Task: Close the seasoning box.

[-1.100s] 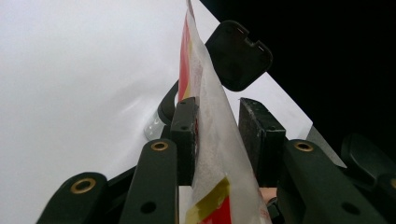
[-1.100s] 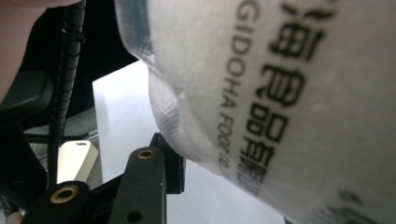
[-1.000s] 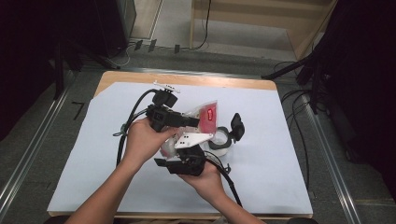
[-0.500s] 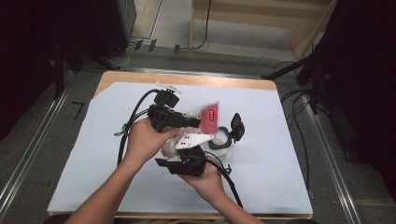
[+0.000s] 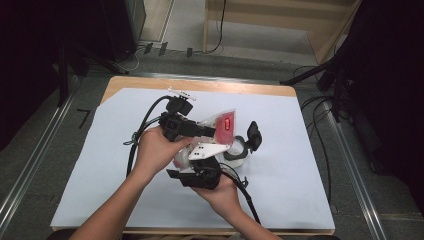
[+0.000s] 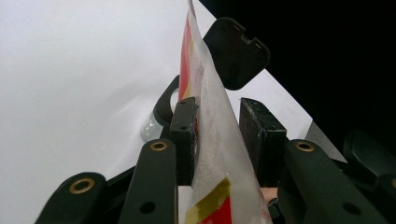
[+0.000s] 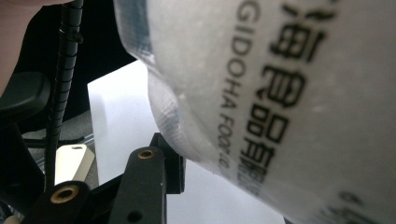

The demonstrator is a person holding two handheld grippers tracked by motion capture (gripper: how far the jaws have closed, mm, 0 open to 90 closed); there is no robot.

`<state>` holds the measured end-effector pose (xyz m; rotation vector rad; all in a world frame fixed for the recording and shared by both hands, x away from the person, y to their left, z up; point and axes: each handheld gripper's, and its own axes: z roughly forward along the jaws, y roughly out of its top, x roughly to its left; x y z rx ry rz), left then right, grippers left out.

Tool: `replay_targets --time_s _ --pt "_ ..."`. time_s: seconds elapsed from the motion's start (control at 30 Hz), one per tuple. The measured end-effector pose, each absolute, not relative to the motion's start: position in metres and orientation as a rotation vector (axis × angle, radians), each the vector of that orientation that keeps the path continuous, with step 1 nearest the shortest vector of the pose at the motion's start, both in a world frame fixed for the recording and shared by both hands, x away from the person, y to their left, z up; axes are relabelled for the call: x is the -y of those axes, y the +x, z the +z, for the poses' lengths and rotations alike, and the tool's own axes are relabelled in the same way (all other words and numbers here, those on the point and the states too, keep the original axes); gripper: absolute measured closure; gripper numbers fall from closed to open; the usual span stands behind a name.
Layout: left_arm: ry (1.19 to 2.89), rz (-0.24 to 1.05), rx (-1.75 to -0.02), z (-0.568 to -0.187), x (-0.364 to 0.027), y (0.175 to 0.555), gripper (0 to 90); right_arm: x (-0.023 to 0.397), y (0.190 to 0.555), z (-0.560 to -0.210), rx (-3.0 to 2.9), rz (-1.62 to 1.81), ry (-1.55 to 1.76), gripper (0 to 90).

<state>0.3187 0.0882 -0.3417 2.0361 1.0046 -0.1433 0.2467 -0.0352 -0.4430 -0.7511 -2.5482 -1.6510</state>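
Observation:
A clear plastic bag (image 5: 222, 125) with a red label and white grains inside is held above the middle of the table. My left gripper (image 5: 212, 131) is shut on its upper part; in the left gripper view the bag (image 6: 196, 60) stands edge-on between the pads (image 6: 184, 135). My right gripper (image 5: 192, 161) is shut on the bag's full lower end. Up close, the printed bag (image 7: 261, 93) bulges over that gripper's left finger (image 7: 166, 161), and the other finger is hidden. Just right of the bag stands a small glass jar (image 5: 235, 150) with its black lid (image 5: 253, 135) flipped open.
A white sheet (image 5: 300, 170) covers the wooden table. Black cables (image 5: 142, 132) loop off the left gripper to the left, and another trails from the right gripper toward the near edge. Dark stands and floor cables lie beyond the table's right side.

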Motion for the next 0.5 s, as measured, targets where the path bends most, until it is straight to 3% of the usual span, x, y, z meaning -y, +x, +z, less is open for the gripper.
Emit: replay_targets --time_s 0.5 --pt "2.032 -0.144 -1.008 -0.3411 -0.0892 0.3188 66.9 0.0353 0.2465 -0.4413 2.55 -1.651 -0.752 63.1"
